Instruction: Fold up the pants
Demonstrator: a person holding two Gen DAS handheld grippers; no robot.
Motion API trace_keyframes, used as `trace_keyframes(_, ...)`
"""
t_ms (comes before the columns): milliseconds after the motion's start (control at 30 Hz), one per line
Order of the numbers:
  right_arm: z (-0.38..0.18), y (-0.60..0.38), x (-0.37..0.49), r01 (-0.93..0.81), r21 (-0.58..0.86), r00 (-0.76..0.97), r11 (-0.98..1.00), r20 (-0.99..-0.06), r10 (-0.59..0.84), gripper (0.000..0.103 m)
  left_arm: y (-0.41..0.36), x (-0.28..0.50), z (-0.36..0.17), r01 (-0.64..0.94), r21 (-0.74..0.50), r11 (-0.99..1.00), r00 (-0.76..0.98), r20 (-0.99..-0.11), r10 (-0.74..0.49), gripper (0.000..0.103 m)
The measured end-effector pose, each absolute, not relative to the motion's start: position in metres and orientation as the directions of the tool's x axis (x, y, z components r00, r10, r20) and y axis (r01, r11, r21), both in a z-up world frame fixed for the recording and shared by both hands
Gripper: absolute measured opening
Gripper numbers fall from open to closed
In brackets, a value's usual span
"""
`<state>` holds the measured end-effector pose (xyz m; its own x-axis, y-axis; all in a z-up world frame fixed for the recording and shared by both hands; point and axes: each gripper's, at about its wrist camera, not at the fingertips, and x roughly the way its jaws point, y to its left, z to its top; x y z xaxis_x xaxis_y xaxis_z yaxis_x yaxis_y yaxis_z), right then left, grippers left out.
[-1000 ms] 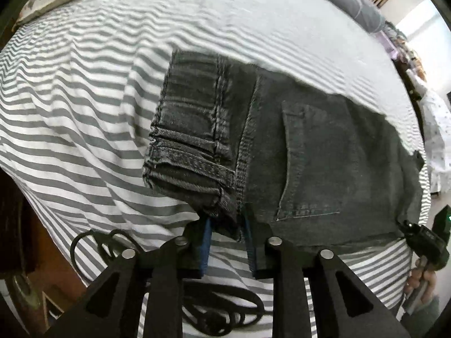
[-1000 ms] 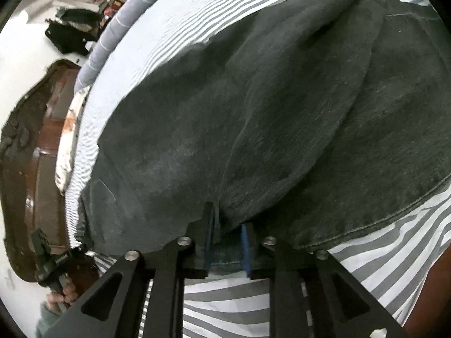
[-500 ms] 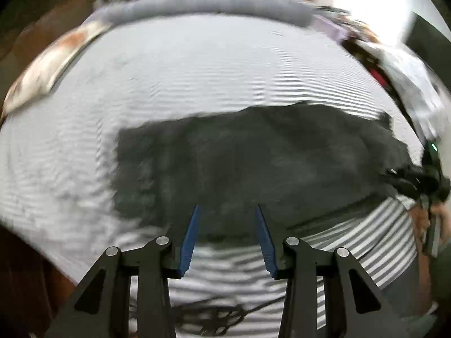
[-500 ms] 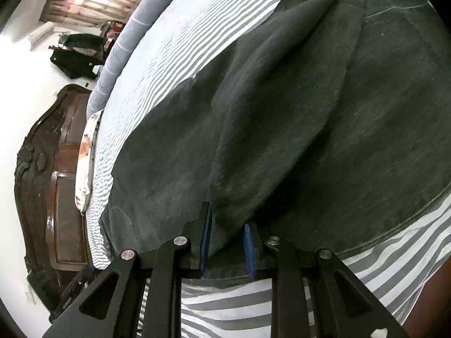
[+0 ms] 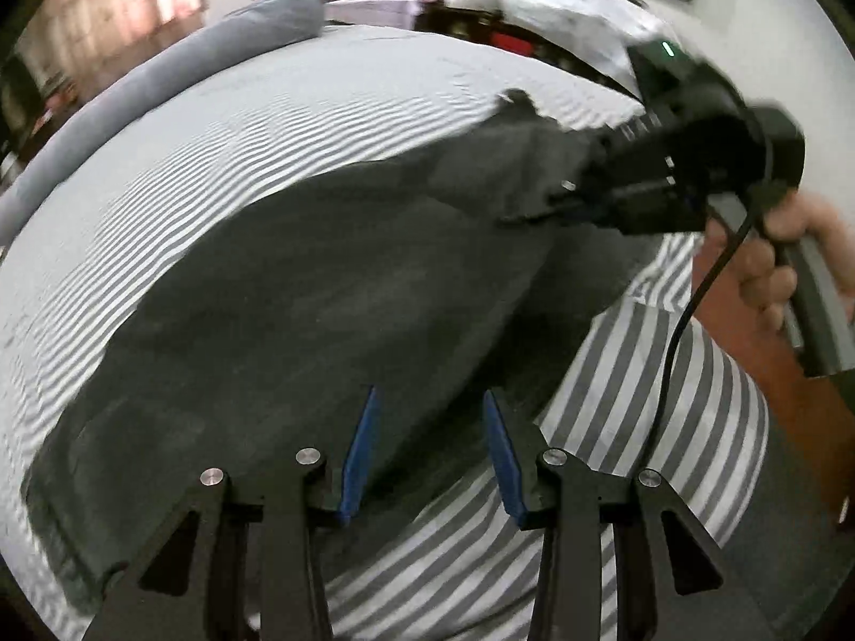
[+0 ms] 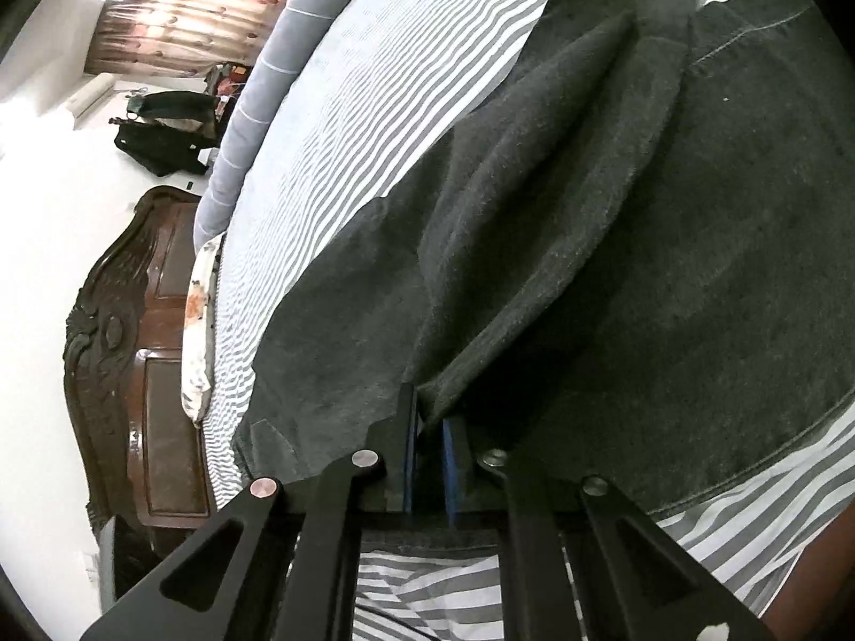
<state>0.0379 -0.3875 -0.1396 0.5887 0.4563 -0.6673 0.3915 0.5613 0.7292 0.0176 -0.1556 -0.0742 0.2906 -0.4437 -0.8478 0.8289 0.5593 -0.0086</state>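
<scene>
Blue-padded fingers of the right gripper (image 6: pixel 427 427) pinch a raised fold of the dark grey denim pants (image 6: pixel 614 267). Those of the left gripper (image 5: pixel 427 427) stand spread above them, holding nothing. Pants lie across the grey-and-white striped bedsheet (image 5: pixel 278 123).

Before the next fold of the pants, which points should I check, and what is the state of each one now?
1. Right gripper shut on the pants: ok, a fold of cloth sits between its blue pads.
2. Left gripper free for a new hold: ok, open, nothing between its fingers.
3. Pants lie on the striped bed sheet, not hanging off: ok in the left wrist view.
4. Cloth flat: not ok, a raised ridge runs away from the right gripper.
5. Far leg ends aligned: cannot tell, blurred.
</scene>
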Motion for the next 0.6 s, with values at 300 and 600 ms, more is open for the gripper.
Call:
trace_keyframes(300, -0.141, -0.396, 0.04, 0.381, 0.761, 0.592, 0.525, -0.637, 0.494, 0.009, -0.22, 0.027, -0.101, 0.852, 0.044, 0.521, 0.304, -0.852, -0.426, 0.04)
trace_keyframes(600, -0.159, -0.431, 0.038, 0.421, 0.757, 0.626, 0.5, -0.642, 0.443, 0.018, -0.237, 0.032, -0.108, 0.856, 0.019, 0.517, 0.276, -0.862, -0.426, 0.003)
